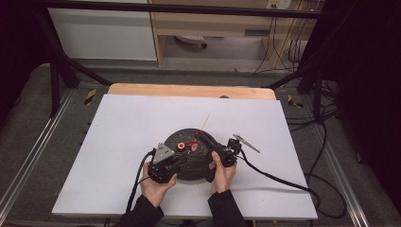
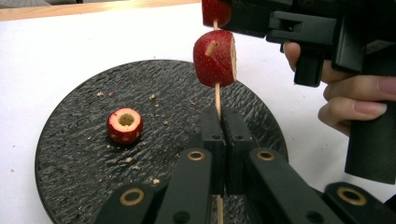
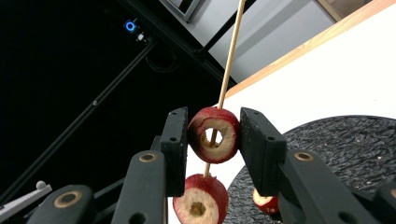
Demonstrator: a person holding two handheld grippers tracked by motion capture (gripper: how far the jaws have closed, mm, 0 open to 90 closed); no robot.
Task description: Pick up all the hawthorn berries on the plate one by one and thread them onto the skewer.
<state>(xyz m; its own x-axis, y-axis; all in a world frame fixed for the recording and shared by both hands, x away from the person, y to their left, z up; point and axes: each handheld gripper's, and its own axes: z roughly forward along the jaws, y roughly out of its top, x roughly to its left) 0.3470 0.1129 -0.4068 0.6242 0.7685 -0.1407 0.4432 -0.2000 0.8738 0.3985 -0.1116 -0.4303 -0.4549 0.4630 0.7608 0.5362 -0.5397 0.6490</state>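
Note:
A thin wooden skewer [image 2: 217, 99] stands upright over the black round plate [image 2: 74, 163], and my left gripper [image 2: 224, 117] is shut on its lower end. Two red cored fruit pieces are threaded on the skewer [image 3: 231, 49]. My right gripper [image 3: 214, 128] is shut on the upper fruit ring [image 3: 224, 140]; the lower piece [image 3: 201, 203] hangs free below it [image 2: 215, 58]. A third cored piece [image 2: 124, 125] lies loose on the plate. From above, both grippers [image 1: 186, 157] [image 1: 198, 138] meet over the plate [image 1: 187, 135], the skewer tip [image 1: 207, 118] pointing away.
The plate sits on a white table top [image 1: 123, 137] with a wooden edge [image 1: 189, 90] at the far side. Crumbs dot the plate. Black cables [image 1: 274, 175] trail from the grippers across the table to the right and off the near edge. Dark frame bars stand beyond.

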